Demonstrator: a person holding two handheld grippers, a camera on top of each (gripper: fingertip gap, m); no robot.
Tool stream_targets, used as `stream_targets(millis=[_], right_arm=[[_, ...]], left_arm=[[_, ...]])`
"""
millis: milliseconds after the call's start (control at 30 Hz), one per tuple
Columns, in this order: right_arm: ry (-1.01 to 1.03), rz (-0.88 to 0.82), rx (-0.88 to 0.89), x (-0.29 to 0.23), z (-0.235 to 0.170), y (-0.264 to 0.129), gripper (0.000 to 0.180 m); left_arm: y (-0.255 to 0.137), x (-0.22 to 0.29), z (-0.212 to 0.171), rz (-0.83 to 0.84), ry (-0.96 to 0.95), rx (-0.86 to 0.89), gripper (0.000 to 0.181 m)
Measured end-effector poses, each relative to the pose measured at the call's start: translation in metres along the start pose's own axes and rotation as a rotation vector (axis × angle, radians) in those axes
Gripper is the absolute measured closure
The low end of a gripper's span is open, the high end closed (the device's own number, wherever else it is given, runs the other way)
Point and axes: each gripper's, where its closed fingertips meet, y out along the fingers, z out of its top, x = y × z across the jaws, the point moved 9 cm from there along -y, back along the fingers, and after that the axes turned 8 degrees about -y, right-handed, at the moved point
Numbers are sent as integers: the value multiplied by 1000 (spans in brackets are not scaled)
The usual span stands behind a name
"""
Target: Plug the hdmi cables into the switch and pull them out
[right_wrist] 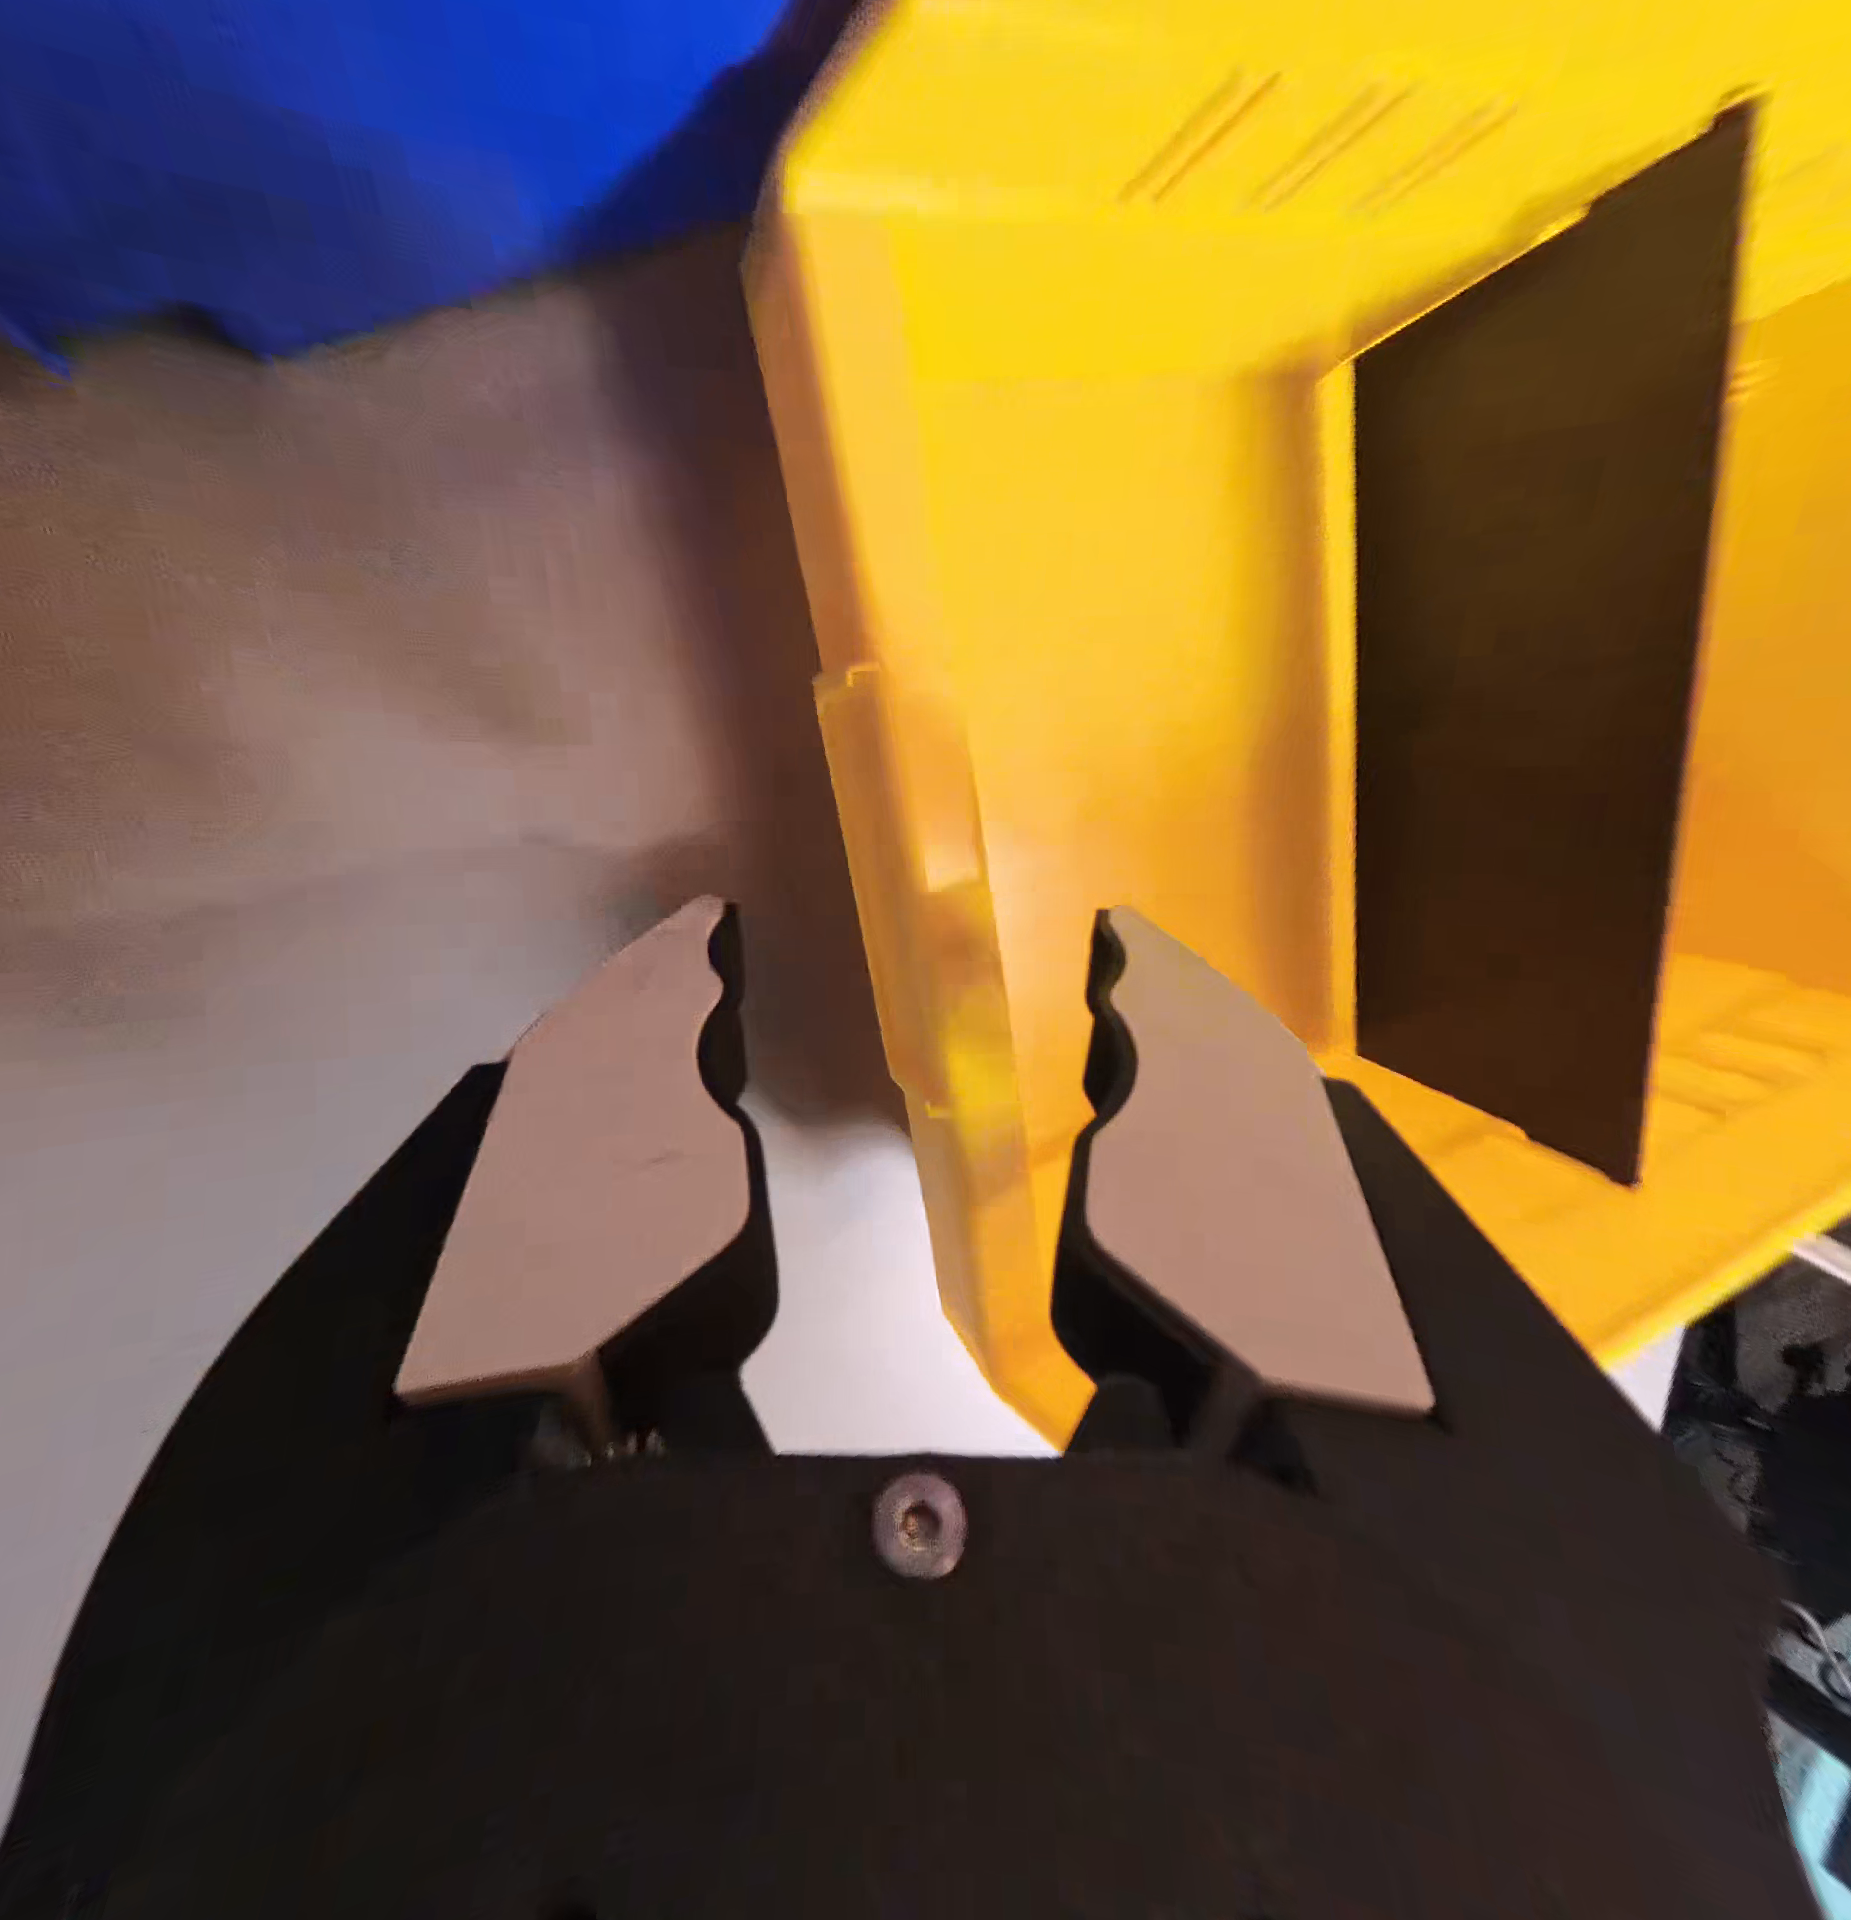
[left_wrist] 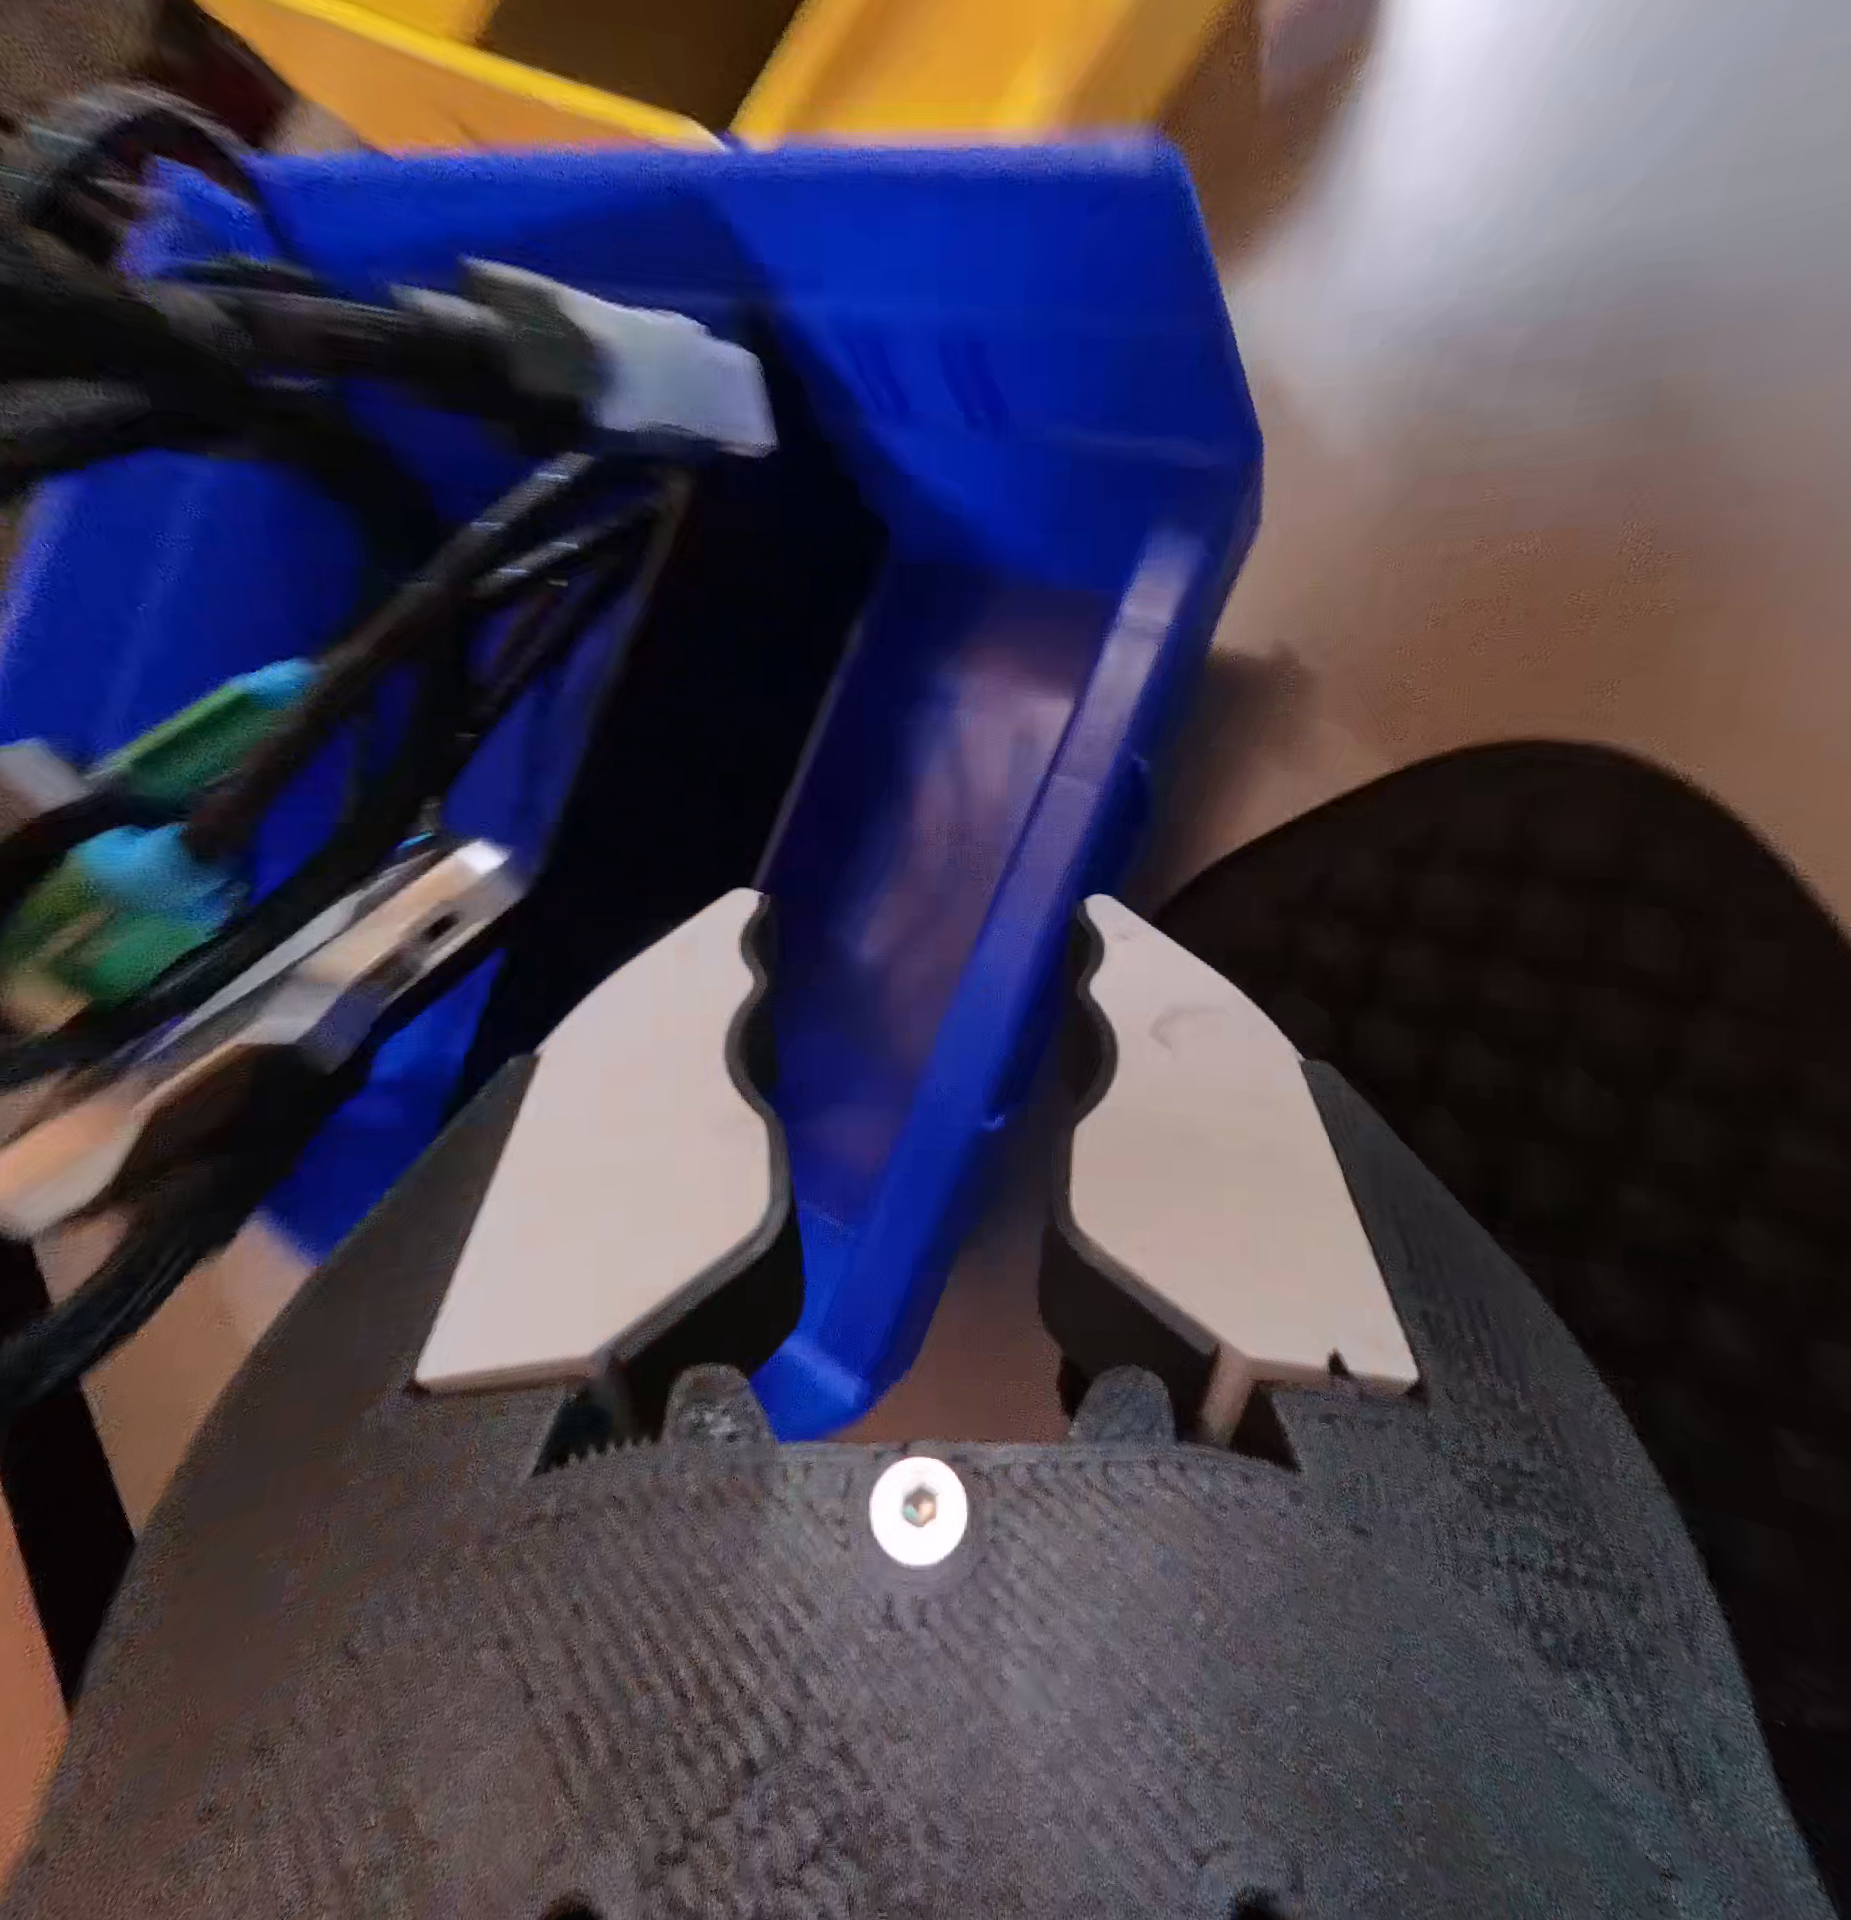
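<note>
In the left wrist view a blue bin (left_wrist: 952,343) holds a tangle of black cables (left_wrist: 173,343). One cable ends in a grey plug (left_wrist: 682,379). A silver box, likely the switch (left_wrist: 277,997), lies at the bin's left beside green and blue connectors (left_wrist: 121,904). My left gripper (left_wrist: 921,925) is open and straddles the blue bin's near wall; the wall's corner sits between the fingers. My right gripper (right_wrist: 916,925) is open and straddles the near wall of a yellow bin (right_wrist: 1108,520), with that wall close to the right finger. Both views are blurred by motion.
A yellow bin (left_wrist: 952,73) shows behind the blue one. A black textured object (left_wrist: 1575,1039) lies right of my left gripper. The yellow bin has a dark rectangular panel (right_wrist: 1523,675). The blue bin (right_wrist: 329,156) is at the right view's upper left, over a pale tabletop (right_wrist: 277,727).
</note>
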Motion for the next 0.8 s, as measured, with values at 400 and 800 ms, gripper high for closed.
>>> stream_targets(millis=[400, 800], right_arm=[[190, -41, -21, -35, -74, -21, 146], [387, -159, -144, -91, -203, -82, 148]], left_arm=[[45, 3, 15, -236, 172, -159, 154], [60, 6, 9, -225, 246, -276, 154]])
